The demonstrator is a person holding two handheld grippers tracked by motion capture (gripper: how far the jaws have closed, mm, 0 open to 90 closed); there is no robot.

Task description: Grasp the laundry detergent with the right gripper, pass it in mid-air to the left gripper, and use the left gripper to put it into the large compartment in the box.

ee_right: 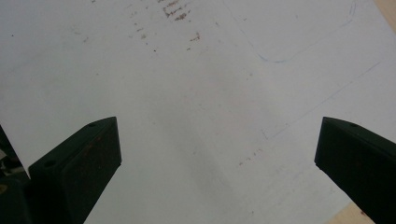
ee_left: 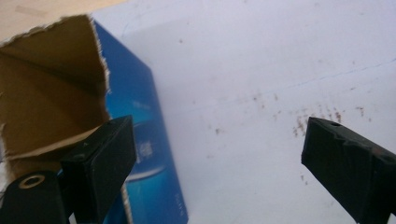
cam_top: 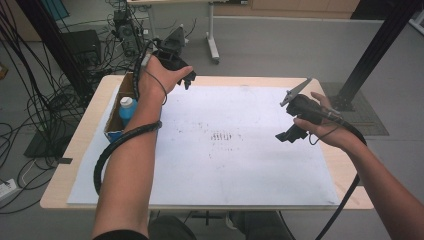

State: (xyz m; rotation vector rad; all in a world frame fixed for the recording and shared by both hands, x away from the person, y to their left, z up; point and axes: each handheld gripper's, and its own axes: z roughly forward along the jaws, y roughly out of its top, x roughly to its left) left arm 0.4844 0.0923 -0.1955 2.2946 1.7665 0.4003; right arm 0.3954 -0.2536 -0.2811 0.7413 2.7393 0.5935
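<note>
— Where is the left gripper (cam_top: 186, 79) and how do its jaws stand?

— It hangs above the far left part of the table, just beside the open cardboard box (cam_top: 116, 116). In the left gripper view its two black jaws stand wide apart with nothing between them. One jaw sits in front of the box's torn brown flap and blue outer wall (ee_left: 140, 140); the other is over bare white sheet (ee_left: 261, 70).

— And what lies in the box?

— A bottle with a blue cap (cam_top: 127, 107) stands in it, seen from the high view, close under the left forearm. The box lies along the left edge of the white sheet, near the table's left rim.

— The right gripper (cam_top: 287, 131)?

— Held above the right part of the sheet, well apart from the box. Its jaws are also spread wide, holding nothing; below them the right gripper view shows plain sheet with faint pencil lines and brown specks.

— How much room is there?

— The middle of the sheet is open between both hands, marked by a patch of small dark specks (cam_top: 222, 136). The wooden table (cam_top: 345, 165) shows as a narrow strip past the sheet's right and near edges.
</note>
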